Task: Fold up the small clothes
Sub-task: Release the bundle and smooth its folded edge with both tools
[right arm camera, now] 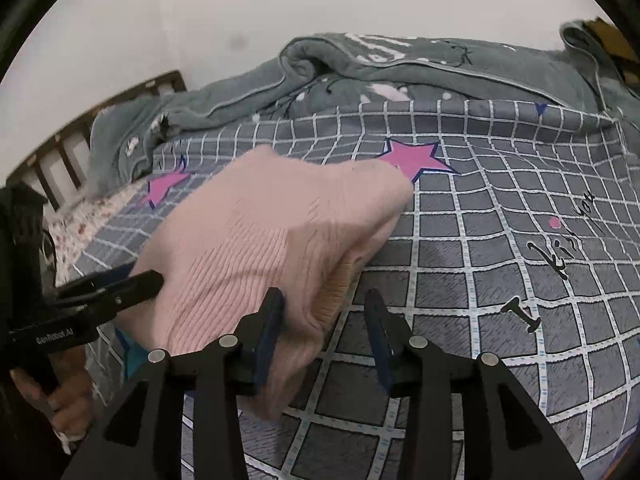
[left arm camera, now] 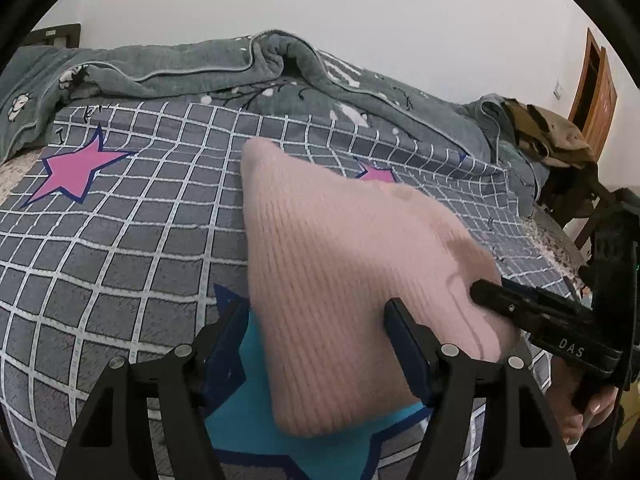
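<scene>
A pink ribbed knit garment (left arm camera: 340, 280) lies bunched on the grey checked bedsheet (left arm camera: 120, 240); it also shows in the right wrist view (right arm camera: 248, 248). My left gripper (left arm camera: 316, 320) is open, its jaws standing on either side of the garment's near end, not closed on it. My right gripper (right arm camera: 326, 328) is open beside the garment's edge, its left finger (right arm camera: 268, 332) against the knit. In the left wrist view the right gripper (left arm camera: 492, 294) touches the garment from the right. In the right wrist view the left gripper (right arm camera: 132, 280) sits at the garment's left edge.
A grey-green blanket (left arm camera: 200, 68) is heaped along the far side of the bed. Brown clothes (left arm camera: 548, 132) are piled on a chair at the right. A wooden headboard (right arm camera: 80, 128) and a door (left arm camera: 596, 96) stand by the white wall.
</scene>
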`<state>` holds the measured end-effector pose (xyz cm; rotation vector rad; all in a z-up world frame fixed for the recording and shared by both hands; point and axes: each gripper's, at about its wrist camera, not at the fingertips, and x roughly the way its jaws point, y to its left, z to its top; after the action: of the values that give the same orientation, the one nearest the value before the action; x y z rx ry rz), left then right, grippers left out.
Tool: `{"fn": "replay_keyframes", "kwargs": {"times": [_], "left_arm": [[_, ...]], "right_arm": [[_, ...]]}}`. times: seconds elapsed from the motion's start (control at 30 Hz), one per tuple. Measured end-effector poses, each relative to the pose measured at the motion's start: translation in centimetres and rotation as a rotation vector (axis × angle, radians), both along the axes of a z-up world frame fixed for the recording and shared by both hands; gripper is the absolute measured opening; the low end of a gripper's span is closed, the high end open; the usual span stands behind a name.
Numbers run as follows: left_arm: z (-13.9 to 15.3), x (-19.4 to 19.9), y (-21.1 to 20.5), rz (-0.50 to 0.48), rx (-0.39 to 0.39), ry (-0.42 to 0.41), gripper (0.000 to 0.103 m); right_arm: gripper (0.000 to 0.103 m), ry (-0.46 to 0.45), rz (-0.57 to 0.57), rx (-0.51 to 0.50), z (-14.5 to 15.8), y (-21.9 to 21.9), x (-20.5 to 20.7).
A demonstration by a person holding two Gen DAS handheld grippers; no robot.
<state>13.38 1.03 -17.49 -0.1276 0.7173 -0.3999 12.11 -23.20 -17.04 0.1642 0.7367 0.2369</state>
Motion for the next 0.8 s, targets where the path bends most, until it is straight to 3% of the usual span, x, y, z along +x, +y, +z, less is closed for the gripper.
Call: {"fn": "replay_keyframes", "kwargs": {"times": [0.27,0.43,0.8], "left_arm": [[0.9,0.9,-0.3,0.047,-0.05,-0.022,0.069],[0.7,2.1,-0.4,0.094,-0.072,0.005,0.069],[0.0,2.3,-1.0,0.112,-0.02,0.015,0.071]], "right_arm": [[0.045,-0.043,-0.042,0.072,1.2,-1.2,-0.1],[0.045,-0.041,-0.063,0.105,1.1,-1.6,-0.1],[0.045,-0.004,-0.094,0.067,0.3,-1.5,0.4]]}}
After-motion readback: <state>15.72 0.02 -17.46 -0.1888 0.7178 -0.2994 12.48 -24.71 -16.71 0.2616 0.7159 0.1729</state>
